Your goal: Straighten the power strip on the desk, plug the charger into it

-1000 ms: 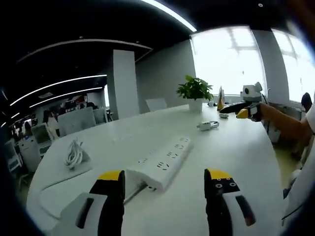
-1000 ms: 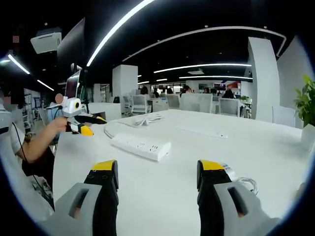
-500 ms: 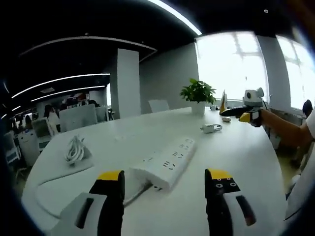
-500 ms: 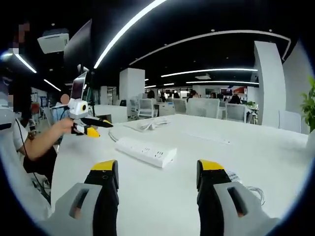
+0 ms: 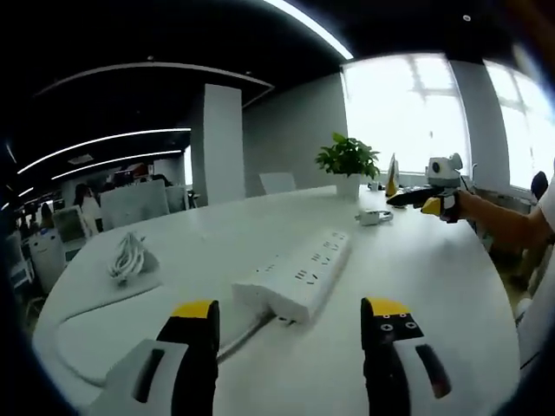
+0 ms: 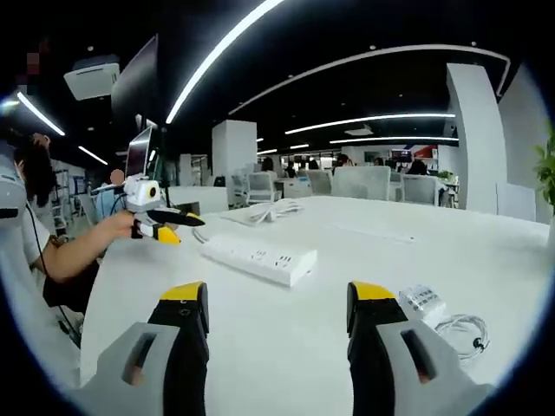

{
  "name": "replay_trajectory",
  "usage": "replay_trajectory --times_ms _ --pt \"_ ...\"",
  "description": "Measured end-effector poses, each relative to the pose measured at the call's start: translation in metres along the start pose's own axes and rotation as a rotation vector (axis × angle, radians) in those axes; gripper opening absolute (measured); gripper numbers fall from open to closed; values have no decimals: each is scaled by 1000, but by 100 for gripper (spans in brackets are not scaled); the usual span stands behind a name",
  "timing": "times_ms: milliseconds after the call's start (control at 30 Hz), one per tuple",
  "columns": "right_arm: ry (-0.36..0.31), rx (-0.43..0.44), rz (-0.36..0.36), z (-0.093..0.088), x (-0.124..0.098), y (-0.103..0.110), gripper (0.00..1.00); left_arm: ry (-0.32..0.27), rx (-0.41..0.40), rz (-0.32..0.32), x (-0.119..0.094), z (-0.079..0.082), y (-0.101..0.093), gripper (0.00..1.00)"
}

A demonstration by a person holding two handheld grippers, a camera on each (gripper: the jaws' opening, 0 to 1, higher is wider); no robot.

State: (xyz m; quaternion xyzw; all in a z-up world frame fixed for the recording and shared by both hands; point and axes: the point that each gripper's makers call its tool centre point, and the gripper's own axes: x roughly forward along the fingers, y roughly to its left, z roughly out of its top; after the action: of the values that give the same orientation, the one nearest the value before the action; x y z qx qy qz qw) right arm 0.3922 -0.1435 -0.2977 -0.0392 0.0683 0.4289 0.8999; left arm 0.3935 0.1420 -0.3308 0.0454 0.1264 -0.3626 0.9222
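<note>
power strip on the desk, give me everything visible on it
The power strip is a long white block, plastic by its look, lying flat on the white desk. Its top face carries rows of sockets, all empty. In the left gripper view it runs diagonally away from the camera, and a white cable leaves its near end and curves off across the desk. The right gripper view shows it side-on. Nothing but the desk touches it; both grippers hang clear of it.

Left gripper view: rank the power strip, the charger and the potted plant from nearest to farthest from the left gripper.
1. Power strip: just ahead of the left gripper, between its open jaws' lines.
2. Charger: farther along the desk, ahead and to the right.
3. Potted plant: farthest, at the desk's far edge by the window.
</note>
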Motion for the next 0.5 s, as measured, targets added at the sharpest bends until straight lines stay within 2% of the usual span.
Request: replay_trajectory --times_ms 367,500 --pt "0 -4 15 -13 9 -1 63 -15 12 -5 7 -2 2 73" --pt "-9 -31 14 -13 11 1 63 -32 -10 -1 8 0 6 73"
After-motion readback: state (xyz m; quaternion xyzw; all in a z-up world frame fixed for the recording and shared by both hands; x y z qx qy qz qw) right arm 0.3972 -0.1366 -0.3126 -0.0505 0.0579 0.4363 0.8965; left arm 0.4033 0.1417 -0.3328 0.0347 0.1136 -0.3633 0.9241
